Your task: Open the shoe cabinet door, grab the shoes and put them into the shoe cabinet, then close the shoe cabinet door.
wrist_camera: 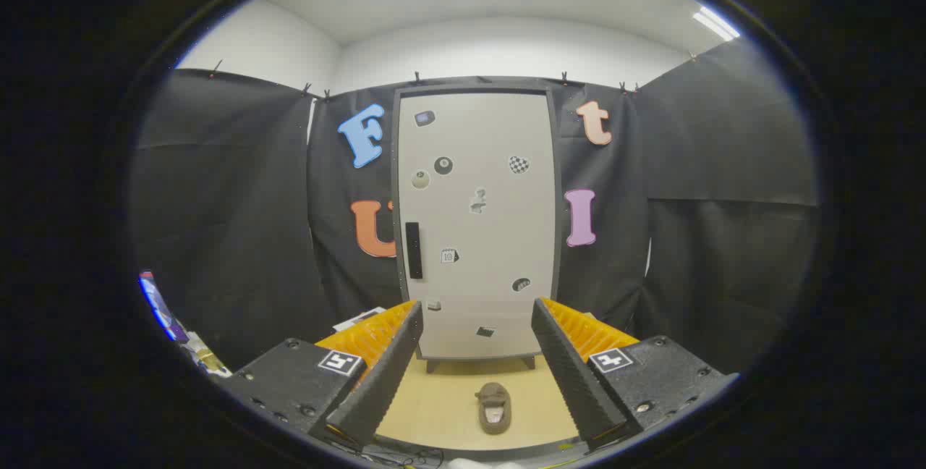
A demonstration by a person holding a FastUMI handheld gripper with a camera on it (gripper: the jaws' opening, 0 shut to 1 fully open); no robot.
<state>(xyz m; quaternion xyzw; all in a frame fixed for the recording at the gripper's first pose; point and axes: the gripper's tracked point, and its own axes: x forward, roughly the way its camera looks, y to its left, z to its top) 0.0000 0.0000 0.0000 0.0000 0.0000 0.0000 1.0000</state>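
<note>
Gripper view, left to right: black handle [413, 250] at the left edge of the shut shoe cabinet door [477, 223], sticker-dotted; one brown shoe [494, 407] on the tan floor [434, 404], just ahead of the cabinet feet. Hand-held gripper [477, 375]: fingers spread wide, empty, the shoe lying between and just beyond them. Risk, as judged: the shoe sits in the door's likely swing path, and the slim handle may slip the fingers on an off-centre pull.

Black gripper [477, 371], orange-backed ribbed fingers [383, 375]
</note>
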